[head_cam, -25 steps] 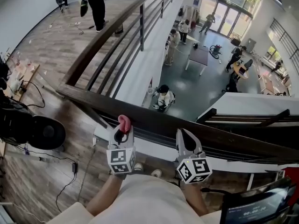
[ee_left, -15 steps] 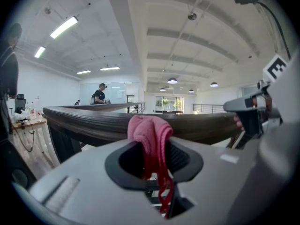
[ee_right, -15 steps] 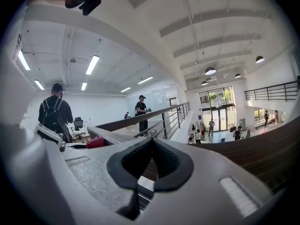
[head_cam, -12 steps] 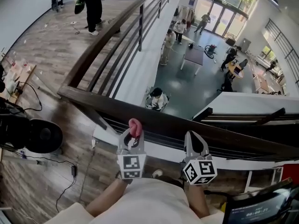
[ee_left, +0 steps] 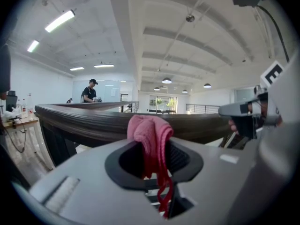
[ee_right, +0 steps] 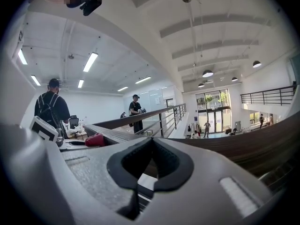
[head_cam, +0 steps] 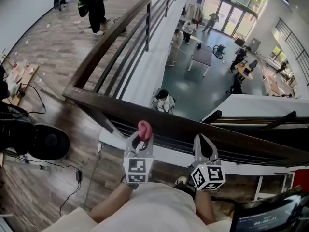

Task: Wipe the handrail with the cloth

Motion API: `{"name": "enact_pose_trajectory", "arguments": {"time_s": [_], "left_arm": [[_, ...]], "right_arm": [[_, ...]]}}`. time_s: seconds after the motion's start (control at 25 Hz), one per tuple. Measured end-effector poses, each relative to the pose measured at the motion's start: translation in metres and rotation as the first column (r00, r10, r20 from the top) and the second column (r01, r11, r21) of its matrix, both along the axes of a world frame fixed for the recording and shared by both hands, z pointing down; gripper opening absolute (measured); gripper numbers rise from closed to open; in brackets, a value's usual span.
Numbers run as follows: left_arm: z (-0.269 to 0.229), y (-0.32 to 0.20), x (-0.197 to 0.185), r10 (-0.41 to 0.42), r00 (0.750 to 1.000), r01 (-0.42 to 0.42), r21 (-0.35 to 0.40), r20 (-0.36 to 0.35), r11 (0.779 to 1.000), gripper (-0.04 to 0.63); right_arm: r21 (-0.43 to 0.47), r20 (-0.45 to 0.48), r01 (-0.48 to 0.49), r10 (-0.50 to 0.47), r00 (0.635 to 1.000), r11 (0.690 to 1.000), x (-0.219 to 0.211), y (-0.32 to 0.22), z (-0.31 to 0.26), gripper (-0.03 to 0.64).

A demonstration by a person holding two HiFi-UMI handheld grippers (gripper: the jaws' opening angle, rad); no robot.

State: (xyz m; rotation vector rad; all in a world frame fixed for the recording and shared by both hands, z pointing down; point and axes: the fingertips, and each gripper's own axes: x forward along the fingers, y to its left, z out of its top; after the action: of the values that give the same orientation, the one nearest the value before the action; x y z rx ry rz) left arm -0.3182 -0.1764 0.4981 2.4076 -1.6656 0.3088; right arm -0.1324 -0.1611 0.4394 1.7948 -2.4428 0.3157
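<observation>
Cloth (ee_left: 150, 134) comes first here: a small pink wad pinched in the closed jaws of the left gripper (head_cam: 141, 140), its bunched top standing up out of the tips and a thin tail hanging down between them. It looks soft, light and limp, so I judge it will fold over under pressure. A hold low on the bunch, as now, should leave enough free fabric to press flat against the wood. The right gripper (head_cam: 203, 146) sits just beside it to the right, jaws drawn together on nothing, tips aimed at the same rail. Directly beyond both is the handrail (head_cam: 227, 140), dark, broad-topped wood. Its long axis runs across in front of the person, from a corner at the left sloping down to the right. A second stretch leaves that corner and runs away into the distance. The cloth sits at the rail's near edge; whether it touches, I cannot tell. The rail looks hard and smooth, so strokes should follow its length. Far below lies a lower floor with a table (head_cam: 202, 57) and several people.
</observation>
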Motion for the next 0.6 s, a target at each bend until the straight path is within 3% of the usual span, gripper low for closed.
{"name": "enact_pose_trajectory", "arguments": {"time_s": [0.28, 0.6], "left_arm": [[-0.002, -0.001, -0.008, -0.088, 0.996, 0.087, 0.027, 0.026, 0.996, 0.110], [-0.002, 0.001, -0.005, -0.173, 0.985, 0.173, 0.006, 0.017, 0.985, 0.110]], "right_arm": [[0.016, 0.004, 0.019, -0.020, 1.000, 1.000, 0.013, 0.006, -0.006, 0.002], [0.006, 0.031, 0.066, -0.066, 0.997, 0.998, 0.028, 0.008, -0.007, 0.002]]}}
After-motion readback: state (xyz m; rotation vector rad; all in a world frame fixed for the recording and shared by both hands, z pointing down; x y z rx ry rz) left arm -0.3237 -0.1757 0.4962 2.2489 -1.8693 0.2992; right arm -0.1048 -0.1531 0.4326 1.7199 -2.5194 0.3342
